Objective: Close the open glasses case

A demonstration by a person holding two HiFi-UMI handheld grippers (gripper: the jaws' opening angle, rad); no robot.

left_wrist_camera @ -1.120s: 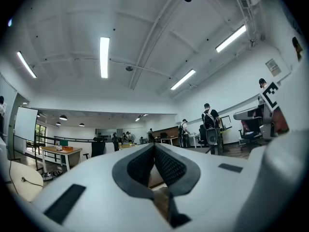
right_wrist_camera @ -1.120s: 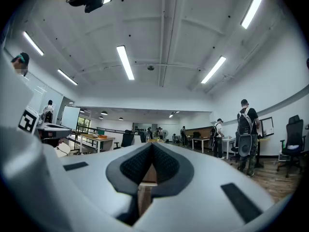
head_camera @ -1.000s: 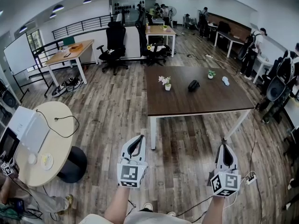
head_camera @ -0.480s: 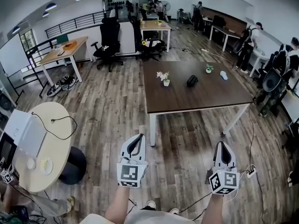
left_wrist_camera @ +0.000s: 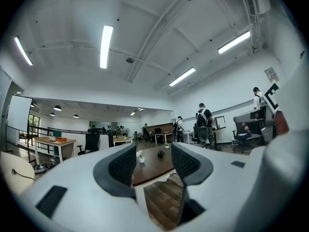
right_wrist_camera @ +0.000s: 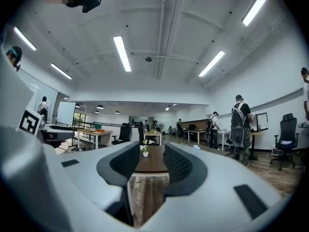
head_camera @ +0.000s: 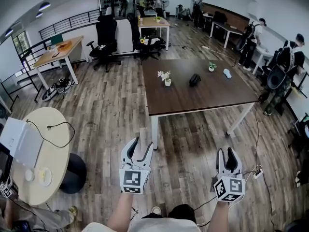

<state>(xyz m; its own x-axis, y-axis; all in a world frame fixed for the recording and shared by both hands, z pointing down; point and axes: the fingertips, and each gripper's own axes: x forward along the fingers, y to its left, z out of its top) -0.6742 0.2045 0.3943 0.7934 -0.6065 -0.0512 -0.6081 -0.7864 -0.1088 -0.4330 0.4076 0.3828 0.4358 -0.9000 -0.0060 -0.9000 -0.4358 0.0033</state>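
Presently: task not begun. By my judgement, the approach and the closing itself are both still to do.
- Floor (head_camera: 111, 115): grey-brown wood planks, matte.
- Table (head_camera: 193, 100): rectangular dark-brown top on white legs, well ahead of both grippers.
- Left gripper (head_camera: 142, 144): white shell, black ribbed pads. Jaws have just been opening; they stand apart with nothing between them.
- Right gripper (head_camera: 226, 152): same build. Jaws have just been opening; apart and empty.
- Case (head_camera: 194, 79): small dark rounded shape mid-table. Too small to tell whether it is open.
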